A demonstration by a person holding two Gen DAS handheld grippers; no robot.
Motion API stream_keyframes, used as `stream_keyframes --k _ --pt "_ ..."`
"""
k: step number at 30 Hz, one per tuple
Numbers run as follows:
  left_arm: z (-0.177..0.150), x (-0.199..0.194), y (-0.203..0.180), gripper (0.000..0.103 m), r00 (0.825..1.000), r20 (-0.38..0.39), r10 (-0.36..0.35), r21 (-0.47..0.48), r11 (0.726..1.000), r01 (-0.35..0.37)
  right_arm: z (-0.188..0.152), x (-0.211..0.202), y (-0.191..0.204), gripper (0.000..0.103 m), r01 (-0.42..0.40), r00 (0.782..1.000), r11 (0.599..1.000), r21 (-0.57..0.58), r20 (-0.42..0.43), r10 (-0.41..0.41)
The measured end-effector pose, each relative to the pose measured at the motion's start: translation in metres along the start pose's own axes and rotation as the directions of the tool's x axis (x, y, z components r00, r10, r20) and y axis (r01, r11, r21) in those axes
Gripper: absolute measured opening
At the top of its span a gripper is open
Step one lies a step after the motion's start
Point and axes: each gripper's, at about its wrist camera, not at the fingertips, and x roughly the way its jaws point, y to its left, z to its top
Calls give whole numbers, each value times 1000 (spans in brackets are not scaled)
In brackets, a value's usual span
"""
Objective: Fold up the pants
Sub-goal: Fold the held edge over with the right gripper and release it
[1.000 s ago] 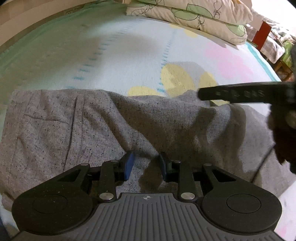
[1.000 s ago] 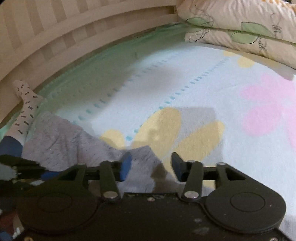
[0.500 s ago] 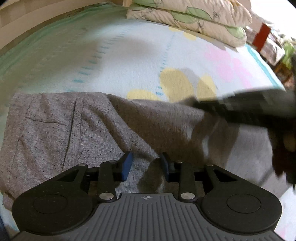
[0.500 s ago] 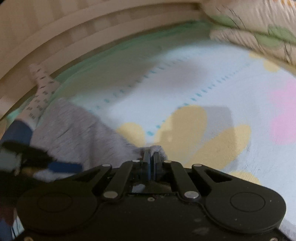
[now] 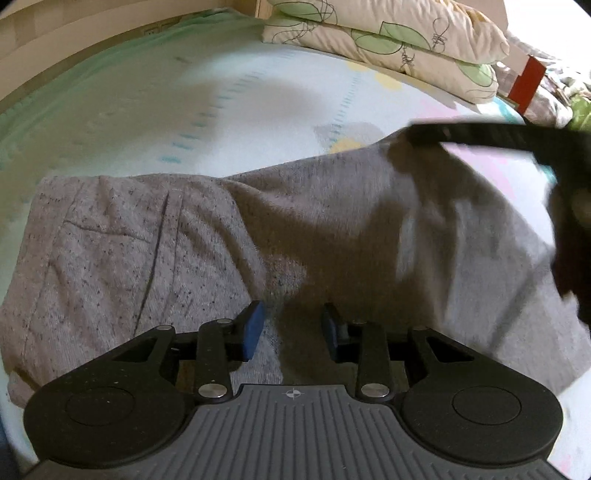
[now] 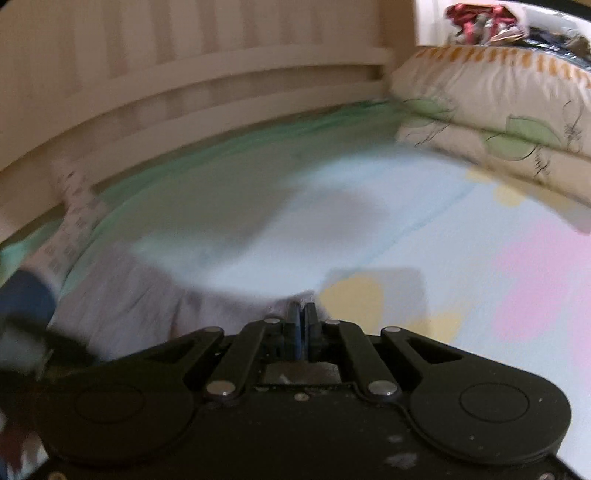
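Observation:
Grey speckled pants (image 5: 332, 229) lie spread across the bed sheet (image 5: 221, 92). My left gripper (image 5: 291, 328) rests low over their near part, jaws partly open, a fold of cloth lying between the blue pads (image 5: 253, 332). My right gripper (image 6: 303, 321) is shut on the far edge of the pants (image 6: 147, 306), pinching a small peak of cloth. In the left wrist view the right gripper (image 5: 417, 134) shows as a dark blurred bar at the upper right, with the pants' edge raised under its tip.
Stacked leaf-print pillows (image 5: 388, 33) lie at the head of the bed (image 6: 498, 122). A slatted wooden rail (image 6: 184, 92) runs along the far side. A person's foot in a patterned sock (image 6: 74, 214) rests by the rail. A red object (image 5: 526, 83) stands beyond the pillows.
My right gripper closed on the pants' far edge and rose a little, pulling the cloth up. The left gripper stayed in place with its jaws about the same.

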Motion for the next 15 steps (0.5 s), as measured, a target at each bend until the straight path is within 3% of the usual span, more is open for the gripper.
stream_keyframes --k 2,8,9,12,15 --pt "-1 -1 1 34 1000 0 -6 -7 1000 6 6 14 -7 2 22 1000 1000 11 -10 -22" --pt "-3 -3 2 34 1000 -11 -11 7 1000 11 -10 61 -21 4 21 987 999 49 -161 -13" --pt "-1 -3 2 34 1000 -17 -13 10 1000 14 -13 58 -22 12 33 989 998 54 -148 -24" --pt "-5 -11 3 34 999 -32 -23 8 1000 23 -18 35 -31 17 55 997 987 150 -64 -46" --pt "-13 -19 1 34 999 -40 -18 30 999 19 -22 9 -23 19 65 998 989 136 -5 -65"
